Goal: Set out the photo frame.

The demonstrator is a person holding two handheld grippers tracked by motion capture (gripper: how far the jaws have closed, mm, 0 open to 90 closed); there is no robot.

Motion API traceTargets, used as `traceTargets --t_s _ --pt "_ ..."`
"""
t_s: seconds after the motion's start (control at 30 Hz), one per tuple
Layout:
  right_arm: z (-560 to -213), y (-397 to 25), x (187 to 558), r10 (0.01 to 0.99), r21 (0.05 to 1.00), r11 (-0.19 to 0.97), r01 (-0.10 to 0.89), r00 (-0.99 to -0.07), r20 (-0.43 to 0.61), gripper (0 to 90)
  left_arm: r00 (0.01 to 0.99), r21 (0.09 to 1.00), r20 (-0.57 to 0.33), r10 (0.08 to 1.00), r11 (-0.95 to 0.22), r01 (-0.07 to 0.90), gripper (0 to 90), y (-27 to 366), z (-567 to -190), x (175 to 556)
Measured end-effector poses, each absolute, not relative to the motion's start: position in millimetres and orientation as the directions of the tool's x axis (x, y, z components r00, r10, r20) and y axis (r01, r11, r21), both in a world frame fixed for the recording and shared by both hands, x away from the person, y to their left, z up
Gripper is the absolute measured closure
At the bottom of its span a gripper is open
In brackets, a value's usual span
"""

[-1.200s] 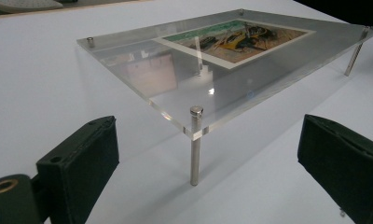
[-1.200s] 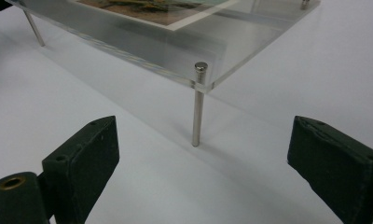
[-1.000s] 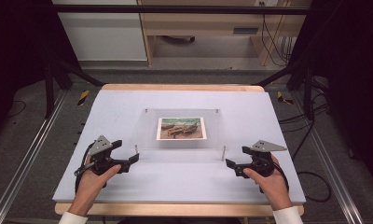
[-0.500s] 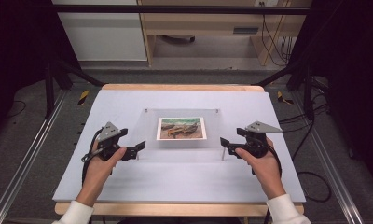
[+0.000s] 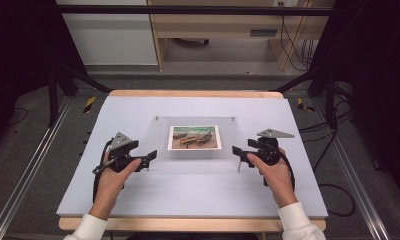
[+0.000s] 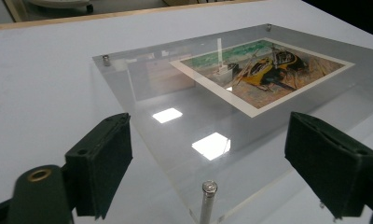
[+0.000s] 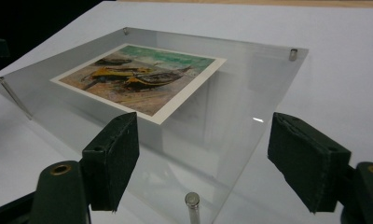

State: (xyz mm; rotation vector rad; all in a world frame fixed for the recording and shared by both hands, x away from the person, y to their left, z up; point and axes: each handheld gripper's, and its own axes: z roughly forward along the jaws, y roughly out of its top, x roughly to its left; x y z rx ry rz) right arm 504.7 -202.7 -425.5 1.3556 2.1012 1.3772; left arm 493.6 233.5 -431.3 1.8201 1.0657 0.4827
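Observation:
A clear acrylic frame (image 5: 195, 165) lies flat on the white table, with a picture of boats (image 5: 194, 137) under its far half. Metal pins mark its corners. My left gripper (image 5: 152, 155) is open at the frame's near-left corner; in the left gripper view the corner pin (image 6: 208, 196) stands between the two spread pads (image 6: 103, 163). My right gripper (image 5: 235, 151) is open at the near-right corner, and in the right gripper view that corner's pin (image 7: 191, 205) sits between its pads (image 7: 113, 156). Neither gripper holds anything.
The white tabletop (image 5: 128, 112) has a wooden rim (image 5: 188, 93) at the far edge. Beyond it stand a wooden bench (image 5: 223, 25) and cables (image 5: 293, 40) on the floor. Metal rails (image 5: 33, 165) run along both sides of the table.
Both hands have moved forward and inward from the table's near edge. The two grippers now stand at the frame's near corners, still open.

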Motion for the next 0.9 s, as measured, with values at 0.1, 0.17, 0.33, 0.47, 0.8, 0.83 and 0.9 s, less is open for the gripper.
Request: traceTargets --t_s 0.1,0.17,0.33,0.47,0.8,0.83,0.9 --pt "-431.1 -199.9 506.8 0.812 0.813 0.104 0.573 -0.521 0.264 26.6 0.54 0.868 -0.113 0.834 -0.181 0.462 16.4 233.3 -433.1 494.2" --pt "-433.2 -199.0 507.3 0.81 0.807 0.111 0.58 -0.524 0.265 27.2 0.535 0.865 -0.109 0.838 -0.185 0.467 17.5 233.8 -435.9 494.7" --pt "-439.0 -197.7 508.8 0.805 0.789 0.1 0.606 -0.516 0.293 27.5 0.523 0.858 -0.119 0.844 -0.178 0.482 18.7 234.3 -442.4 495.9" --pt "-442.5 -198.2 510.3 0.802 0.781 0.085 0.619 -0.508 0.315 27.2 0.517 0.849 -0.155 0.842 -0.154 0.505 21.1 233.9 -446.3 498.1" --pt "-447.6 -198.0 511.1 0.805 0.766 0.081 0.637 -0.495 0.327 27.0 0.488 0.825 -0.24 0.839 -0.088 0.558 25.1 234.3 -450.0 501.9" --pt "-447.6 -198.0 511.1 0.805 0.766 0.081 0.637 -0.495 0.327 27.0 0.488 0.825 -0.24 0.839 -0.088 0.558 25.1 234.3 -450.0 501.9" --pt "-448.0 -198.2 510.7 0.806 0.764 0.074 0.641 -0.489 0.333 27.3 0.486 0.822 -0.254 0.836 -0.078 0.565 25.1 235.1 -450.9 503.1"
